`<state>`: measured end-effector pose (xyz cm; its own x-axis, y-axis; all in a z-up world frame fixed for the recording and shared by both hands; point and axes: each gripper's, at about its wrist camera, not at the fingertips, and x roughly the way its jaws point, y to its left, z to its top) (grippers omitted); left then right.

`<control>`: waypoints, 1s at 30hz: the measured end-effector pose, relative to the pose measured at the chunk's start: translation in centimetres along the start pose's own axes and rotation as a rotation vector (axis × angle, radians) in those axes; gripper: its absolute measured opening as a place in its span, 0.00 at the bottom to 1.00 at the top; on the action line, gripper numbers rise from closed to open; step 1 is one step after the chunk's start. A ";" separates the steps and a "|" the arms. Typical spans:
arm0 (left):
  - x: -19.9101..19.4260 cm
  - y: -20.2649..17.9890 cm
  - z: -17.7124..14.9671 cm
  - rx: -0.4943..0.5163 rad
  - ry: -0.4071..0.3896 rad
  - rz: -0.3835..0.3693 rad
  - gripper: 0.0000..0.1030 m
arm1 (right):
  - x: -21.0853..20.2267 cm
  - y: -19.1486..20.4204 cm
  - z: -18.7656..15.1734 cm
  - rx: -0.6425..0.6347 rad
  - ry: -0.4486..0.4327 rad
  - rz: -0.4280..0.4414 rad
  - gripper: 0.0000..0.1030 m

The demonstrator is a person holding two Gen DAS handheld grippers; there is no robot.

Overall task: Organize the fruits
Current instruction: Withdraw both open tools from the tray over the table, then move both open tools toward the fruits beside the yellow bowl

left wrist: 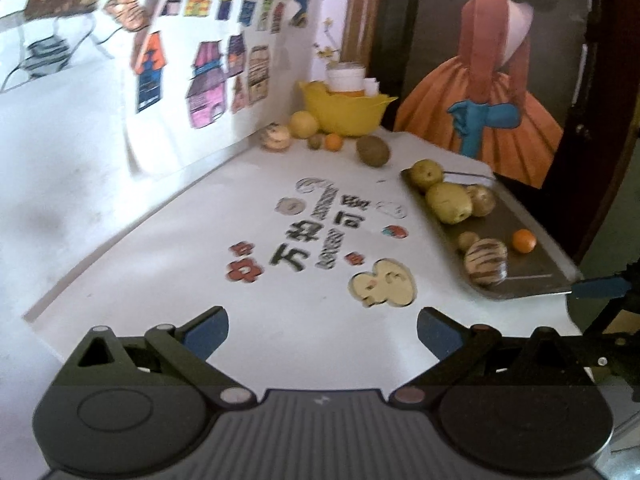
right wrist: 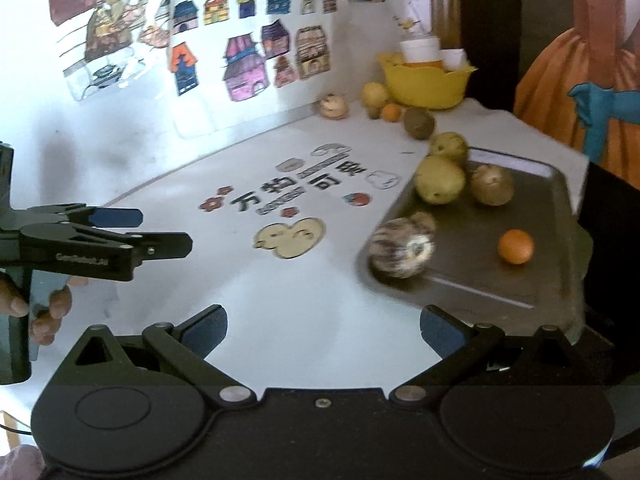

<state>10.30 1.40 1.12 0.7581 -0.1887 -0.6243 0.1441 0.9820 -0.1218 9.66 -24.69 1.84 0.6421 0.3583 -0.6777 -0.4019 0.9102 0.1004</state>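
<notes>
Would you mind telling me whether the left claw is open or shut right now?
Open. The left claw has its blue-padded fingers spread wide, with only bare white table between them and nothing held.

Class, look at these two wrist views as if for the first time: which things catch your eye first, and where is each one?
The dark metal tray at the table's right edge stands out, holding pears, a striped melon and a small orange. At the far corner sits a yellow bowl with more fruit loose before it, including a kiwi. Bright house drawings cover the wall, and both grippers, left and right, are open and empty.
</notes>
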 end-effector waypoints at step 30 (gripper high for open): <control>-7.3 0.6 15.7 0.238 -0.152 0.122 0.99 | -5.7 0.4 21.9 -0.108 -0.060 0.073 0.99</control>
<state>14.83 3.45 17.69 0.8626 -0.0844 -0.4988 0.1776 0.9738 0.1424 20.14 -21.80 21.65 0.6452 0.4374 -0.6264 -0.5148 0.8547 0.0666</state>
